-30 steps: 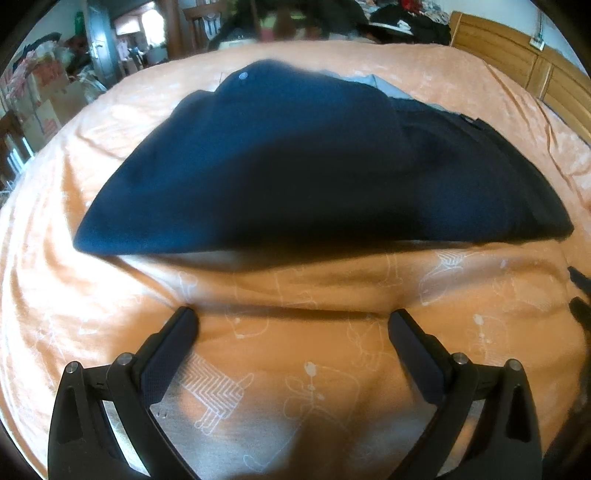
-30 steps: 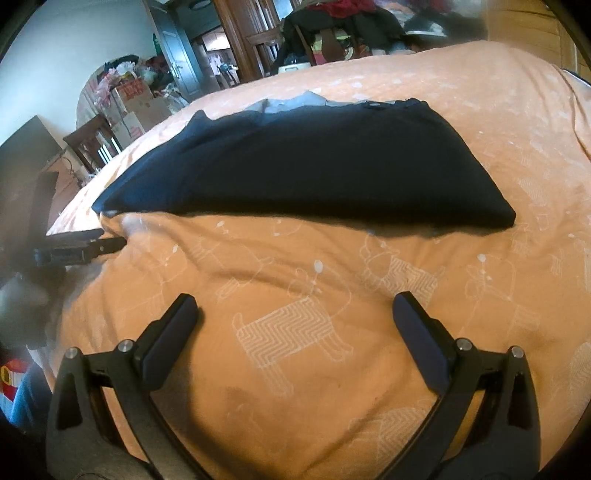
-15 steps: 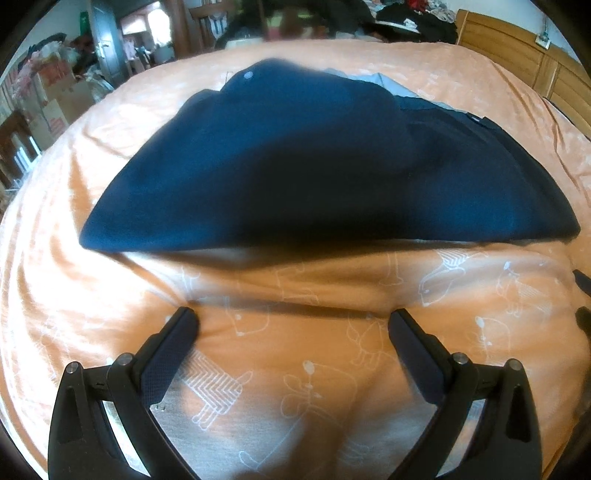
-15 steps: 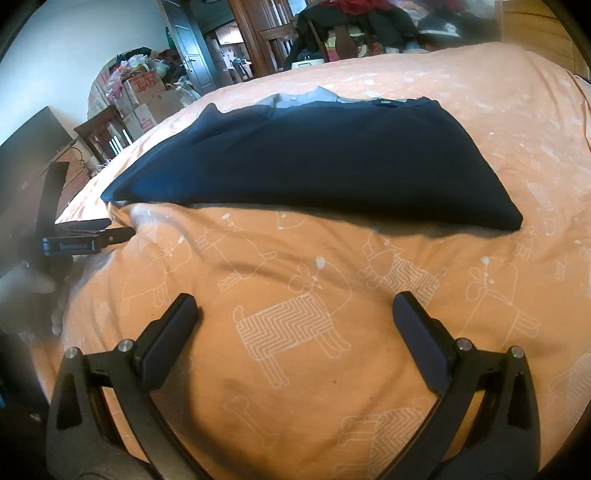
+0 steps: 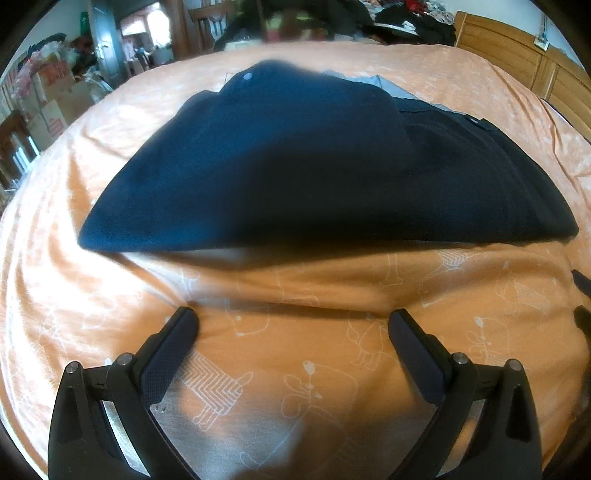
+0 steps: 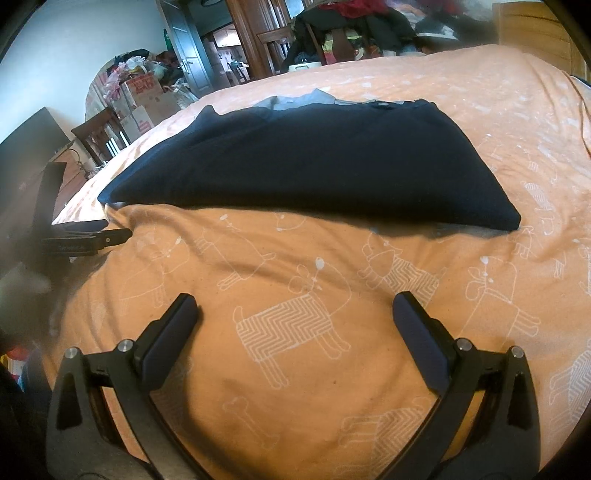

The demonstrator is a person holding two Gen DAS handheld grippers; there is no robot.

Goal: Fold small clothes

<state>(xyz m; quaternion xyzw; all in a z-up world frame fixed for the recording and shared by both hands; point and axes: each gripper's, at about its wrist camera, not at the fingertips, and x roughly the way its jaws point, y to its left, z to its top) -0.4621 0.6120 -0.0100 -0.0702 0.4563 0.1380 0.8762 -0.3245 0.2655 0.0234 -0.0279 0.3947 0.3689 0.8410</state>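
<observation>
A dark navy garment (image 5: 314, 166) lies folded flat on the orange bed cover (image 5: 295, 295), with a pale grey layer (image 5: 388, 85) peeking out at its far edge. My left gripper (image 5: 293, 325) is open and empty, hovering short of the garment's near edge. In the right wrist view the same navy garment (image 6: 314, 162) stretches across the bed ahead of my right gripper (image 6: 295, 310), which is open with nothing between its fingers. The left gripper (image 6: 110, 230) also shows at the left of that view, near the garment's left corner.
The bed cover (image 6: 295, 362) carries white animal drawings. A wooden headboard (image 5: 517, 62) stands at the right. Piled clothes (image 6: 351, 22) on a chair, cardboard boxes (image 6: 144, 96) and a wooden chair (image 6: 99, 133) crowd the room beyond the bed. A doorway (image 6: 221, 40) is at the back.
Both grippers have drawn back slightly from the garment and stayed open. The garment lies as before.
</observation>
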